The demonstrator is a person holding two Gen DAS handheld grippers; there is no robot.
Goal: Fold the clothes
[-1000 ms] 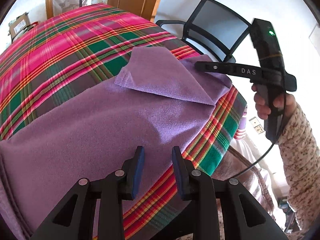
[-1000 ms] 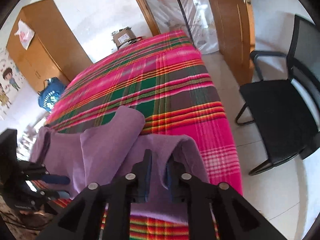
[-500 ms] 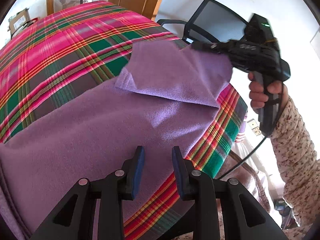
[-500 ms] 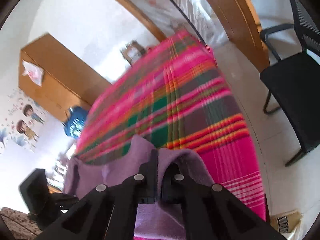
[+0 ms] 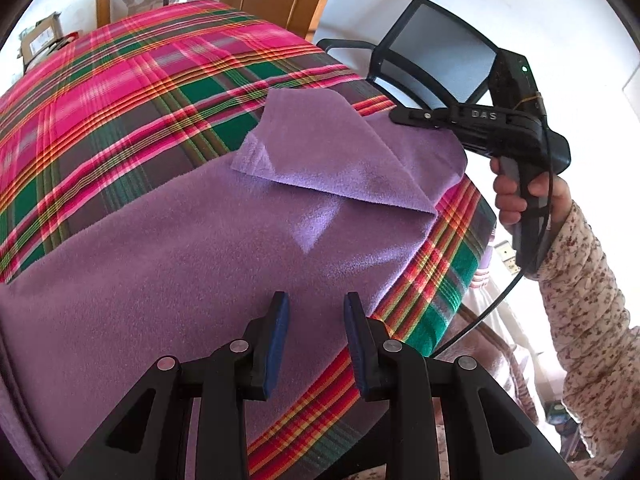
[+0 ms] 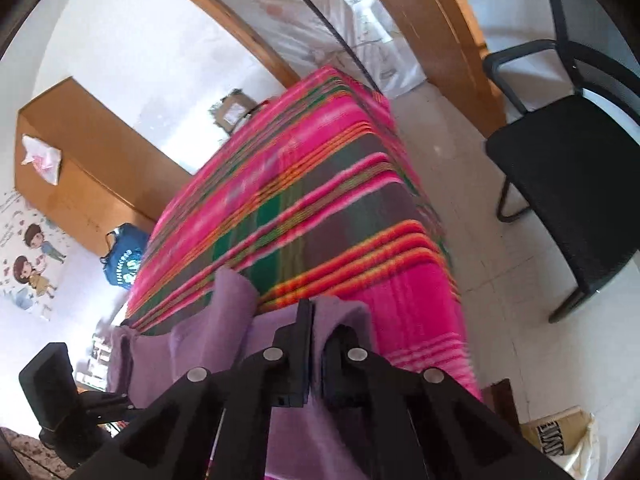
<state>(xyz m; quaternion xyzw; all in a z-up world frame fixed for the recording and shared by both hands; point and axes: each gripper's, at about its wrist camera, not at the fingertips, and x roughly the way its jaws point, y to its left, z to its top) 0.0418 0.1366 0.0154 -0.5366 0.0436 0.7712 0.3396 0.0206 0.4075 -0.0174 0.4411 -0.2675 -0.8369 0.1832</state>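
Bed with plaid blanket (image 5: pixel 120 92) fills frame centre; purple garment (image 5: pixel 192 264) lies lower-centre, only one corner turned over, pinched by right gripper (image 6: pixel 314 344); left gripper (image 5: pixel 316 340) spread, empty; folding judged barely begun.

left hand-held gripper (image 5: pixel 314 320) hovers level, fingers parted, nothing between them. right hand-held gripper (image 6: pixel 314 340) is pinched tight, tilted downward, gripped by the person's right hand (image 5: pixel 524 196), floral sleeve trailing behind it.
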